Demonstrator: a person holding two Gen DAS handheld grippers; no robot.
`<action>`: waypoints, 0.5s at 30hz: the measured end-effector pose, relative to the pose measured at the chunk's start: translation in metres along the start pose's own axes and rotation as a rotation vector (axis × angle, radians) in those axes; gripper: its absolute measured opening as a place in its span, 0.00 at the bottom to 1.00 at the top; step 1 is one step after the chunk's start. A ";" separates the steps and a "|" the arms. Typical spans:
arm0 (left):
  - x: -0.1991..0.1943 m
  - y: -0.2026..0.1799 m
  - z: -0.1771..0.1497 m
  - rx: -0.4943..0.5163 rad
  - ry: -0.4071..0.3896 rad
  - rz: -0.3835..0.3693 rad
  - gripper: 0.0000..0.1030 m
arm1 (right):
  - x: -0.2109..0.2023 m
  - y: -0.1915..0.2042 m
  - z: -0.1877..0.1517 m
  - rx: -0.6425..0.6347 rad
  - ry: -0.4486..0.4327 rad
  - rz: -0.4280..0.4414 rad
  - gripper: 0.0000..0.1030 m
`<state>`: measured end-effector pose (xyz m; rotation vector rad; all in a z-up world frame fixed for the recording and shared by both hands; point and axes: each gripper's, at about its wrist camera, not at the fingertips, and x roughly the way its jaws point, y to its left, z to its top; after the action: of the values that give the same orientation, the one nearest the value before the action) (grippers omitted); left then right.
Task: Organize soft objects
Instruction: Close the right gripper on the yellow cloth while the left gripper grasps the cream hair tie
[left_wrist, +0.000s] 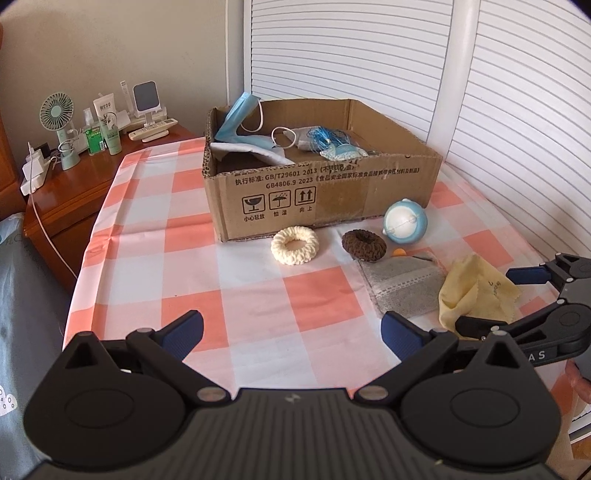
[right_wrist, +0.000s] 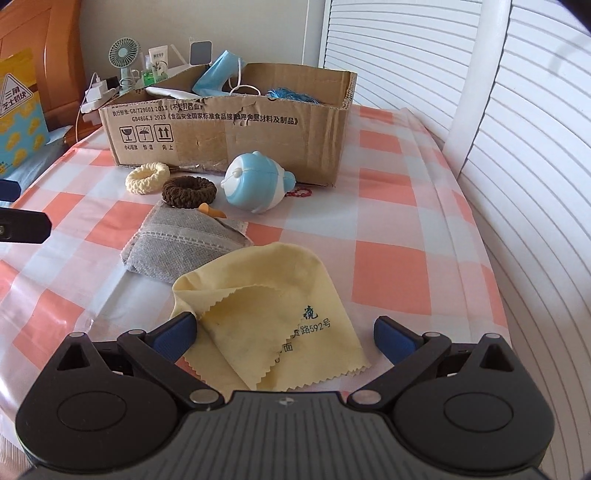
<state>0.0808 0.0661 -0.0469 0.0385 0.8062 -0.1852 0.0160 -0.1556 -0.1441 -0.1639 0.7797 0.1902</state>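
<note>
A yellow cloth (right_wrist: 266, 314) lies on the checked tablecloth between the open fingers of my right gripper (right_wrist: 284, 338), which straddles its near part; it also shows in the left wrist view (left_wrist: 476, 291). Beyond it lie a grey face mask (right_wrist: 184, 243), a brown scrunchie (right_wrist: 189, 191), a cream scrunchie (right_wrist: 147, 178) and a blue and white round toy (right_wrist: 255, 181). The cardboard box (left_wrist: 321, 192) behind holds a blue mask, cables and other soft items. My left gripper (left_wrist: 291, 332) is open and empty over the tablecloth, left of the right gripper (left_wrist: 517, 299).
A wooden nightstand (left_wrist: 74, 184) at the left carries a small fan (left_wrist: 57, 114), bottles and chargers. White louvred doors (left_wrist: 517, 110) stand behind and to the right. The table edge runs along the right side (right_wrist: 495, 295).
</note>
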 end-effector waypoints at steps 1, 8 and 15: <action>0.003 -0.001 0.001 0.004 0.002 0.000 0.99 | 0.000 -0.001 -0.001 0.001 -0.003 0.003 1.00; 0.039 -0.011 0.010 0.077 0.043 0.062 0.99 | -0.001 -0.001 -0.002 -0.008 -0.018 0.012 1.00; 0.075 0.000 0.029 -0.001 0.042 0.075 0.99 | -0.001 -0.002 -0.002 -0.011 -0.018 0.018 1.00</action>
<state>0.1519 0.0517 -0.0806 0.0719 0.8455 -0.1134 0.0141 -0.1577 -0.1442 -0.1655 0.7626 0.2125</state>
